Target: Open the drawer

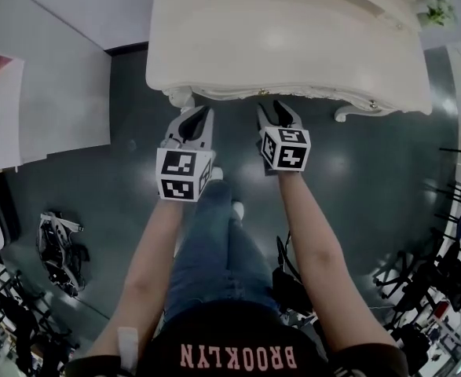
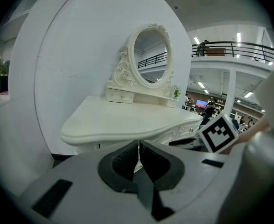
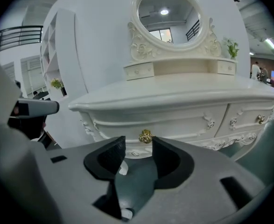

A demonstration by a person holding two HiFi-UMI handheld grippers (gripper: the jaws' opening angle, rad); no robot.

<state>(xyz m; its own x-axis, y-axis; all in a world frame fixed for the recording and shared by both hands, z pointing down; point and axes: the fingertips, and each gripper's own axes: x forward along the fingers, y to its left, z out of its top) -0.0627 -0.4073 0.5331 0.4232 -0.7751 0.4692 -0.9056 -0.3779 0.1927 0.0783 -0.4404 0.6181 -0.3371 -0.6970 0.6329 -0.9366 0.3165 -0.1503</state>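
Left tongs [image 2: 138, 146]: jaws together, with only a hairline slit showing between the dark pads [image 2: 122, 163]. Nothing is in them. They are held in the air just short of the desk's [image 1: 293, 45] front edge, near its left front corner, and touch nothing.

Right tongs [image 3: 138, 143]: jaws clearly apart, with an open gap between the two pads [image 3: 167, 158]. Nothing is clamped, and no contact with the desk is visible. In the right gripper view the gap lines up with the gold knob [image 3: 145, 136], which sits just past the jaw tips and is not between the pads.

Drawer [image 3: 174, 119]: set in the carved white front of the desk below the top, closed and flush. The gold knob is at its lower middle. A second drawer front [image 3: 249, 118] lies to its right.

In the head view both tongs sit side by side over the dark floor [image 1: 356, 179], each on an outstretched forearm. The right is slightly nearer the desk's middle.

An oval mirror [image 3: 168, 13] stands upright at the back of the desk top.
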